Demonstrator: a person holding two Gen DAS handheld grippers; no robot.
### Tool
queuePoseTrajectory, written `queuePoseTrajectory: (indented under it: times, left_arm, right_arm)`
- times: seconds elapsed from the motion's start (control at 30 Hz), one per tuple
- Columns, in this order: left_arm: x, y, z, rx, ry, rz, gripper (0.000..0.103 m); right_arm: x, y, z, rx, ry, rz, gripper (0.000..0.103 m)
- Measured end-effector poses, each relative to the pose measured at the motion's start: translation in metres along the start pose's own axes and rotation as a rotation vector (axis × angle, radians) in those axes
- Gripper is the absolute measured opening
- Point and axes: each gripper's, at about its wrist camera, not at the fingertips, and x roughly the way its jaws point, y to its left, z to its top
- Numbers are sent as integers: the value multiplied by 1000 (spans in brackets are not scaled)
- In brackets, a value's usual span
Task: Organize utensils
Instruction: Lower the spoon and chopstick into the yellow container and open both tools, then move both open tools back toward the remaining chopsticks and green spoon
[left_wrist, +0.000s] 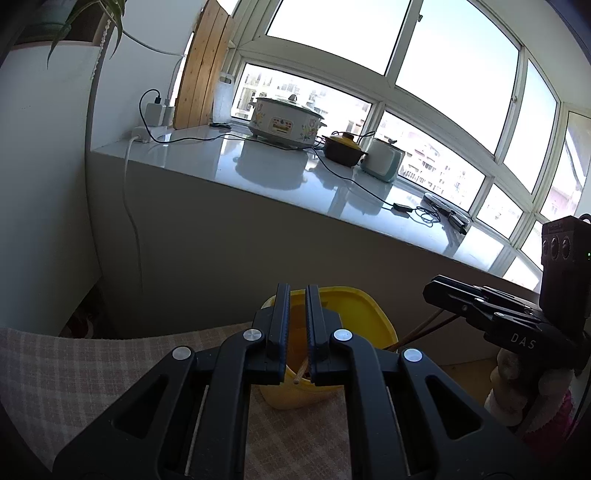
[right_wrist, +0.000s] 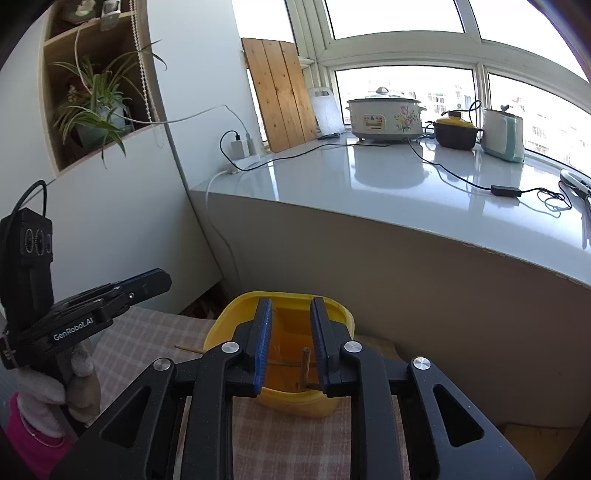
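Chopsticks (right_wrist: 305, 367) stand tilted inside the yellow container (right_wrist: 284, 400), which sits on the checked tablecloth (right_wrist: 295, 443) just in front of both tools. From the right wrist, the right gripper (right_wrist: 291, 345) hovers over the container's mouth, its blue-padded fingers (right_wrist: 263, 343) spread apart and pinching nothing. From the left wrist, the left gripper (left_wrist: 297, 326) also hangs over the container, tongs parted by a narrow gap, a thin wooden stick (left_wrist: 301, 371) showing between them but apparently not clamped. More sticks (left_wrist: 424, 326) poke out behind the container's rim. Behind, a floral cooker (right_wrist: 384, 118) rests on the white counter (right_wrist: 369, 192).
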Motion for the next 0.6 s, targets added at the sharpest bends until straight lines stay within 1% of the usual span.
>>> queuePoseTrajectory:
  times: [0.17, 0.2, 0.23, 0.27, 0.3, 0.47, 0.6]
  left_arm:
    - [-19, 11, -13, 14, 5, 40, 5]
    - [-22, 14, -17, 14, 8, 49, 8]
    - [-26, 18, -21, 11, 11, 57, 11]
    - [-31, 22, -25, 7, 15, 64, 21]
    - [-35, 26, -29, 3, 19, 72, 27]
    - [-55, 50, -55, -17, 65, 137, 28]
    - [-69, 73, -81, -66, 119, 175, 28]
  right_arm:
    - [-12, 6, -5, -1, -20, 9, 28]
    - [-15, 7, -7, 0, -23, 13, 31]
    - [-17, 8, -9, 2, -25, 18, 32]
    - [-19, 10, -11, 4, -26, 25, 33]
    - [-20, 11, -14, 7, -26, 33, 34]
    - [-26, 17, -29, 14, -12, 64, 34]
    - [-27, 23, -44, 17, 17, 85, 34]
